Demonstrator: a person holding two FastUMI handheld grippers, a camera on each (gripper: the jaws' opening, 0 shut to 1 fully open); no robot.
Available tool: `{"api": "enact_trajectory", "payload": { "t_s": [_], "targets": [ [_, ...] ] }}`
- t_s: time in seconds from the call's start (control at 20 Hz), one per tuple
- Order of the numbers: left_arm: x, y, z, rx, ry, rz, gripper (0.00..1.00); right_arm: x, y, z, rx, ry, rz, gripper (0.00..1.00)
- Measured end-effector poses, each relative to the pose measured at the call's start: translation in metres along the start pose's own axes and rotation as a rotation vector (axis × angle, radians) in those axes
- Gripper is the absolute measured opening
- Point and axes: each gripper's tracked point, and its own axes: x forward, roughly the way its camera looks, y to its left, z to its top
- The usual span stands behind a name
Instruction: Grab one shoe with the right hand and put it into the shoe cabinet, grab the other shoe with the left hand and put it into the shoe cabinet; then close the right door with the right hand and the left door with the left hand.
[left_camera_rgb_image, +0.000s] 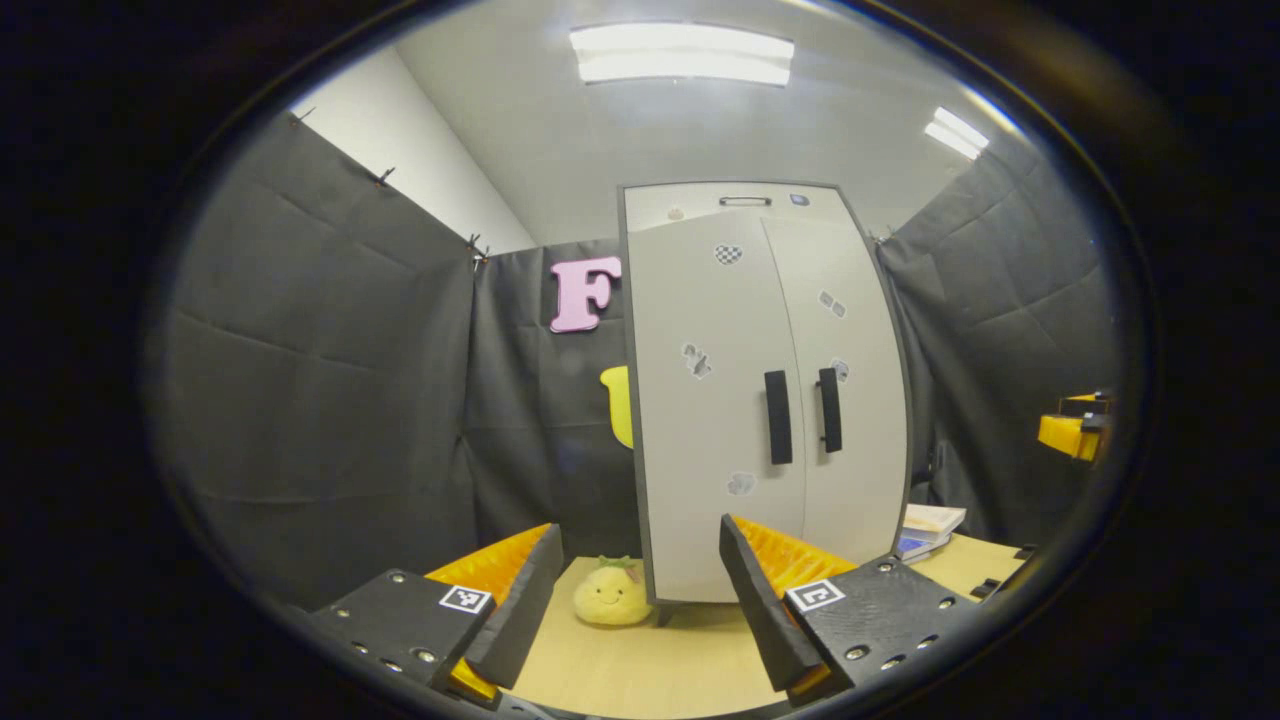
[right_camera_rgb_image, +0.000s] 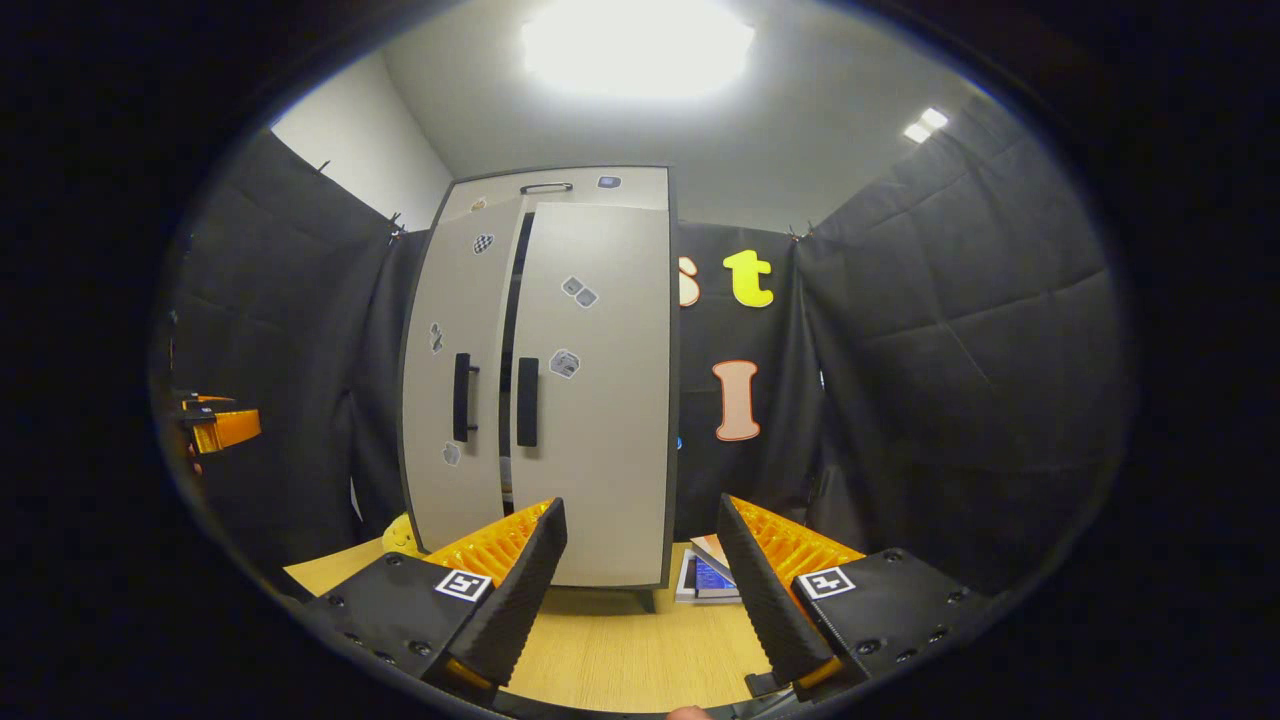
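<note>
The shoe cabinet (left_camera_rgb_image: 740, 330) stands upright on the table ahead of my left gripper (left_camera_rgb_image: 638, 545), pale grey with two doors and two dark vertical handles (left_camera_rgb_image: 778, 417). Here the doors look shut along a thin seam. My left gripper is open with nothing between its fingers, a short way back from the cabinet's lower left corner. In the right gripper view the cabinet (right_camera_rgb_image: 590, 400) shows a narrow dark gap (right_camera_rgb_image: 510, 330) between its doors, the left door (right_camera_rgb_image: 455, 330) standing slightly out. My right gripper (right_camera_rgb_image: 640, 525) is open and holds nothing, low before the right door. Each gripper appears small at the other view's edge (left_camera_rgb_image: 1075, 430) (right_camera_rgb_image: 215, 425).
A yellow plush pineapple toy (left_camera_rgb_image: 612, 595) (right_camera_rgb_image: 400, 535) sits on the wooden table (left_camera_rgb_image: 650, 670) by the cabinet's left foot. A small stack of books (left_camera_rgb_image: 930, 530) (right_camera_rgb_image: 710, 578) lies to the cabinet's right. Black cloth walls enclose the booth.
</note>
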Motion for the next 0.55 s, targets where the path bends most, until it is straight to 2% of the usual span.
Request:
{"api": "enact_trajectory", "payload": {
  "t_s": [0.05, 0.1, 0.2, 0.25, 0.3, 0.5, 0.55],
  "targets": [
    [-0.0001, -0.0003, 0.0004, 0.000, 0.000, -0.002, 0.90, 0.0002, 0.0007, 0.0007, -0.002, -0.002, -0.001, 0.92],
    [-0.0006, 0.0004, 0.0000, -0.001, 0.000, -0.001, 0.90, 0.0008, 0.0014, 0.0013, -0.001, -0.004, -0.001, 0.95],
    [-0.0010, 0.0004, -0.0001, 0.001, -0.002, 0.003, 0.90, 0.0018, 0.0044, 0.0020, -0.001, -0.007, 0.001, 0.95],
    [-0.0013, -0.0001, 0.0005, 0.001, -0.003, 0.003, 0.91, 0.0015, 0.0050, 0.0024, -0.002, -0.009, 0.001, 0.92],
    [-0.0010, 0.0002, 0.0008, 0.000, -0.005, 0.004, 0.90, 0.0017, 0.0056, 0.0028, -0.004, -0.012, 0.001, 0.95],
    [-0.0014, -0.0002, 0.0021, 0.005, -0.009, 0.012, 0.90, 0.0019, 0.0083, 0.0063, -0.008, -0.028, -0.001, 0.95],
    [-0.0014, -0.0003, 0.0021, 0.007, -0.010, 0.012, 0.90, 0.0022, 0.0086, 0.0066, -0.007, -0.030, -0.003, 0.92]
  ]
}}
